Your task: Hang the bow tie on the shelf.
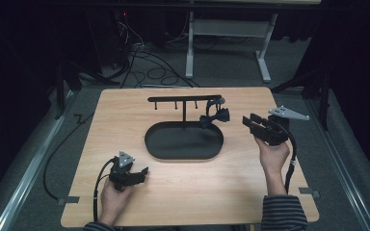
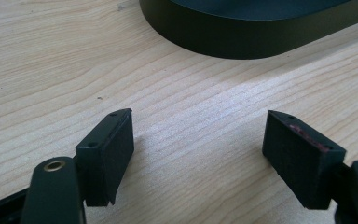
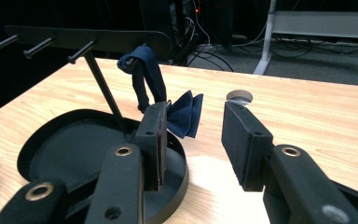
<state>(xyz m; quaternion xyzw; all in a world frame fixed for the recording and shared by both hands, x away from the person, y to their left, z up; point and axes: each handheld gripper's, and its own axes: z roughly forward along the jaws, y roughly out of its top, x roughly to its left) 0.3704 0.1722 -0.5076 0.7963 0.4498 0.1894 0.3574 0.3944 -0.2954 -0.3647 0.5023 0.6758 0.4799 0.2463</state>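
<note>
A dark navy bow tie (image 1: 215, 117) hangs by its strap from the rightmost peg of a black T-shaped stand (image 1: 185, 99). The bow dangles tilted just above the right rim of the stand's black oval tray base (image 1: 183, 141), which sits mid-table.

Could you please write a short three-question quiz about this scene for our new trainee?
1. True or false: the bow tie hangs from a peg of the stand.
2. What stands open beside the bow tie: A) the right hand-held gripper, B) the left hand-held gripper?
3. What shape is the stand's tray?

Key: 1 true; 2 A; 3 oval.
</note>
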